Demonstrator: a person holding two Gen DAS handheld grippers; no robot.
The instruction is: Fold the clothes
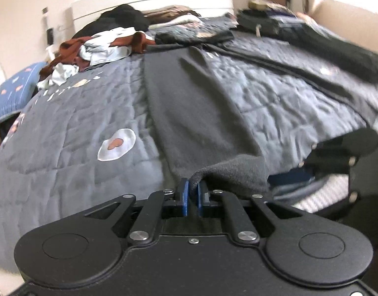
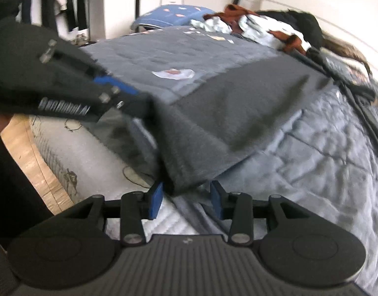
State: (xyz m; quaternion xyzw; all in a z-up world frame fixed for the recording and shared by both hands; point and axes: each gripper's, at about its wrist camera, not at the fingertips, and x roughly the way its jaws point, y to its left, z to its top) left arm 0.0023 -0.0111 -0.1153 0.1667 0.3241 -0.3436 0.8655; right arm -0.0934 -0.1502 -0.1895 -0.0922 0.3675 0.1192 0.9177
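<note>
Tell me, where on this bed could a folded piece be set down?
The quilt lies bare left of the dark grey garment, around the egg-shaped patch. Another free strip lies right of the garment, before the dark folded stack. The headboard end is crowded: a brown and white heap and black clothes.

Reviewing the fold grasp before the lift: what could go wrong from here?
1. The left claw is shut on only a thin edge of the dark grey garment; it could slip out on a pull.
2. The right claw is open, with the garment's corner between the pads and not pressed; lifting now would raise one side only and skew the fold.
3. The garment hangs over the edge of the bed; if released it may slide off.
</note>
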